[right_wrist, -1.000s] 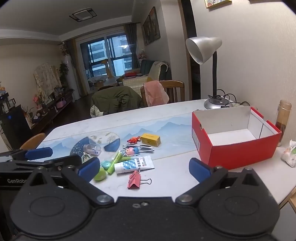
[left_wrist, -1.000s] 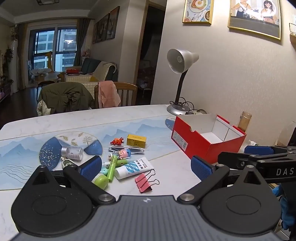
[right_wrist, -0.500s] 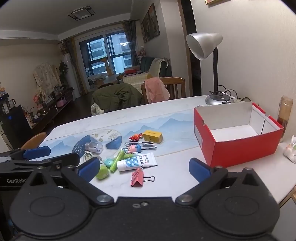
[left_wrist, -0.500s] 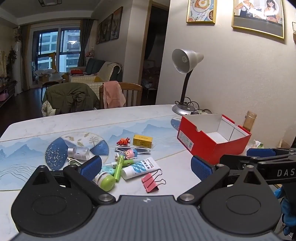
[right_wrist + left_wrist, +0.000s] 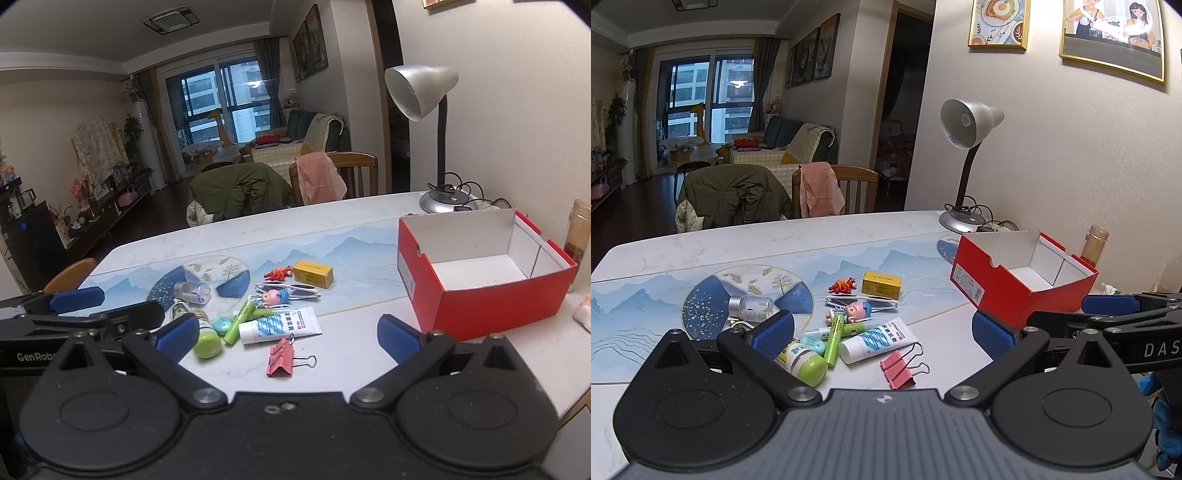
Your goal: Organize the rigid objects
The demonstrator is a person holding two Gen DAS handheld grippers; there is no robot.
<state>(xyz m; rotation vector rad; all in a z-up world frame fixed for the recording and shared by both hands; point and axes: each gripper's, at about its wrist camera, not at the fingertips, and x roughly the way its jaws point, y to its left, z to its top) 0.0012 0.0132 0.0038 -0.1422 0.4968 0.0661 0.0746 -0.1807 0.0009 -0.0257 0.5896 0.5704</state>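
Observation:
A heap of small items lies on the table: a pink binder clip [image 5: 899, 370] [image 5: 282, 358], a white tube [image 5: 877, 341] [image 5: 279, 326], a green-capped bottle [image 5: 805, 363] [image 5: 206, 338], a green marker [image 5: 834, 339], a pig figurine [image 5: 857, 310] [image 5: 275, 296], a yellow box [image 5: 881, 284] [image 5: 314, 274], a red toy [image 5: 842, 285] and a clear jar [image 5: 751, 306]. An empty red box [image 5: 1015, 291] [image 5: 480, 291] stands to the right. My left gripper [image 5: 882, 336] hangs open above the heap. My right gripper [image 5: 288, 334] is open too, holding nothing.
A silver desk lamp [image 5: 964, 155] [image 5: 436, 140] stands behind the red box by the wall, with cables at its base. A brown jar [image 5: 578, 232] sits right of the box. Chairs draped with a green coat [image 5: 735, 194] and pink cloth line the table's far edge.
Both grippers have drifted slightly, so the heap and red box shifted a little right in the views. Both stay open and no object has moved.

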